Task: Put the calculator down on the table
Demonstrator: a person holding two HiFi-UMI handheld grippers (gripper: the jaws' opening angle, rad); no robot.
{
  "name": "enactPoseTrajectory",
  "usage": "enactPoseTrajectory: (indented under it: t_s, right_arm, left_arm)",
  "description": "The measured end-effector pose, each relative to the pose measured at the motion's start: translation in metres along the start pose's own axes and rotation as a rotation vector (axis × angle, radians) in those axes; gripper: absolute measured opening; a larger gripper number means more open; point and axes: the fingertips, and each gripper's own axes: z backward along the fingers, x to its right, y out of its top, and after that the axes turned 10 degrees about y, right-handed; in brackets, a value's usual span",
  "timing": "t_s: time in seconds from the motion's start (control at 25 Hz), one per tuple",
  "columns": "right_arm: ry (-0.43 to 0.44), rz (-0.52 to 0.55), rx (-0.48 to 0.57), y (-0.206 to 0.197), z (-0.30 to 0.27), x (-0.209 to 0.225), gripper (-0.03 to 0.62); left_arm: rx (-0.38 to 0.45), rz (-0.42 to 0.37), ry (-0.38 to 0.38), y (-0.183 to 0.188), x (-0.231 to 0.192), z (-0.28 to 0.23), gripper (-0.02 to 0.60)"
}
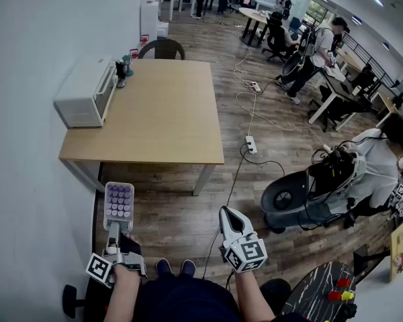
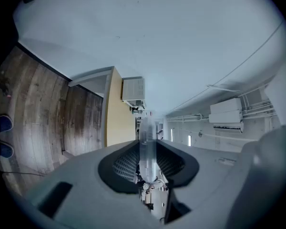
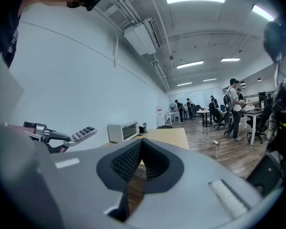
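Left gripper (image 1: 115,229) clenched on the calculator's (image 1: 119,203) lower end, calculator in the air above the floor (image 1: 181,213), short of the table (image 1: 154,113), right gripper (image 1: 229,215) with jaws together, nothing between them, oven (image 1: 86,94) on table's far left
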Motion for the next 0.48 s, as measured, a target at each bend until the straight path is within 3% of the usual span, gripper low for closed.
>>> enactPoseTrajectory:
  t_s: [0.2,0.48]
  right_arm:
    - [0.039,-0.007,-0.009,-0.007,-0.013,-0.010,0.008]
    - [0.034,-0.035,0.008,-0.007,-0.012,0.006,0.011]
  left_arm:
    - [0.021,-0.005,-0.007,0.010,0.000,0.003,0.094]
    - [-0.005,-0.018,-0.008,-0.004,-0.003,-0.014,0.094]
